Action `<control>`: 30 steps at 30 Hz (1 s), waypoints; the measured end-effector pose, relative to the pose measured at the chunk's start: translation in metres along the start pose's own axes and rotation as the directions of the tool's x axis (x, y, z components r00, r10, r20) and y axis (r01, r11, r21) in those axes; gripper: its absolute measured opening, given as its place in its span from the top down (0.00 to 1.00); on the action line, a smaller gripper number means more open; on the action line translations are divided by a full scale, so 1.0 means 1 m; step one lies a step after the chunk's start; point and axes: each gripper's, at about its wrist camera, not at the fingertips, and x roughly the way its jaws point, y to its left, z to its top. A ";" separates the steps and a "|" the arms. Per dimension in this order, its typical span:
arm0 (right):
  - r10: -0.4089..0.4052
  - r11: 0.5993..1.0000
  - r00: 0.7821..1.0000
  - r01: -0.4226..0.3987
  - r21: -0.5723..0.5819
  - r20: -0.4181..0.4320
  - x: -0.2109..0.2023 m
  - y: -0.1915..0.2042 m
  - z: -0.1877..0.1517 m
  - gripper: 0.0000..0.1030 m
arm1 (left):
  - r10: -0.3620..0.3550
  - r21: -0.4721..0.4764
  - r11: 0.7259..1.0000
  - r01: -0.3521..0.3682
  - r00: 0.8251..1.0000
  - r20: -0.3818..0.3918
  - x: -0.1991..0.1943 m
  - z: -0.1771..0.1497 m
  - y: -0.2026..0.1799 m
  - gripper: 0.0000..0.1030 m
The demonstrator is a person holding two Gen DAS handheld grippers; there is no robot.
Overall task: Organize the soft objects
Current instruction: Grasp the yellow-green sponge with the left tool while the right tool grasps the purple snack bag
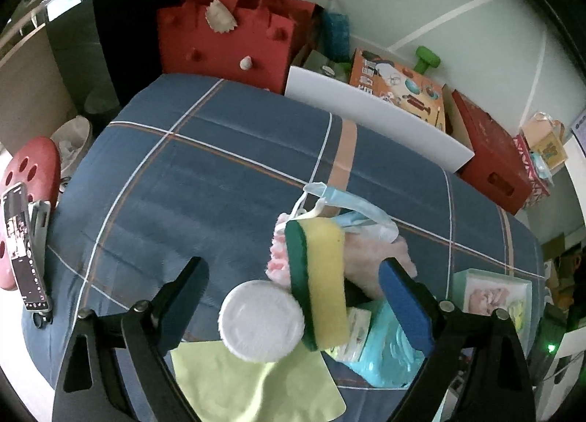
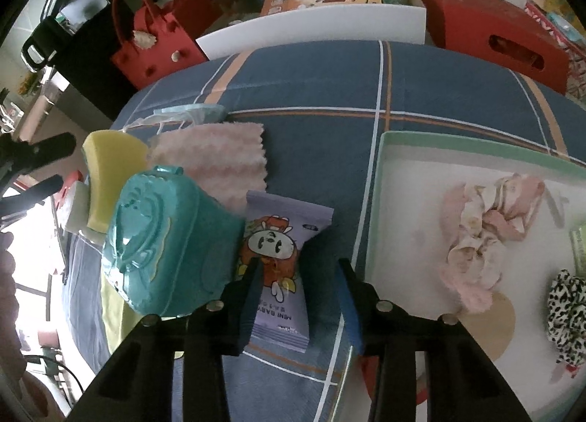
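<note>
A pile of soft things lies on the blue plaid cloth (image 1: 205,180): a yellow and green sponge (image 1: 322,279), a white round puff (image 1: 262,319), a pink fluffy cloth (image 2: 216,158), a blue face mask (image 1: 351,209), a teal wipes pack (image 2: 161,250), a yellow-green cloth (image 1: 256,385) and a purple tissue pack (image 2: 282,261). My left gripper (image 1: 293,283) is open around the sponge and puff. My right gripper (image 2: 298,275) is open over the purple pack. A green-rimmed tray (image 2: 476,145) holds a pink scrunchie (image 2: 487,228) and a leopard scrunchie (image 2: 567,308).
A red felt bag (image 1: 227,45), a white board (image 1: 370,111), an orange box (image 1: 399,89) and a red box (image 1: 490,155) line the far edge. A phone on a stand (image 1: 23,250) and a red stool (image 1: 33,173) are at the left.
</note>
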 end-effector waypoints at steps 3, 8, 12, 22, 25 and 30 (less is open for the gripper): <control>0.015 1.000 1.000 -0.015 0.004 -0.001 0.002 -0.001 0.001 0.63 | -0.011 -0.002 1.000 0.011 1.000 -0.027 0.011 0.002 -0.004 0.23; 0.034 0.999 0.999 -0.034 0.005 -0.009 0.009 0.000 0.002 0.63 | -0.008 0.013 1.000 0.008 0.999 -0.043 0.022 0.004 -0.012 0.41; 0.056 0.998 0.998 -0.056 0.014 -0.012 0.013 -0.001 0.002 0.63 | 0.009 0.016 1.000 -0.008 0.999 -0.051 0.028 0.003 -0.015 0.57; 0.088 0.996 0.996 -0.088 -0.007 -0.033 0.027 0.009 -0.001 0.64 | 0.002 0.004 1.000 -0.003 0.998 0.056 0.001 0.001 -0.019 0.72; 0.080 0.997 0.996 -0.080 -0.010 -0.029 0.028 0.011 -0.003 0.67 | 0.001 -0.006 1.000 0.000 0.994 0.106 -0.018 -0.005 -0.020 0.72; 0.081 0.997 0.997 -0.081 -0.009 -0.020 0.026 0.008 -0.005 0.74 | 0.009 -0.022 1.000 -0.006 0.990 0.138 -0.040 -0.029 -0.023 0.72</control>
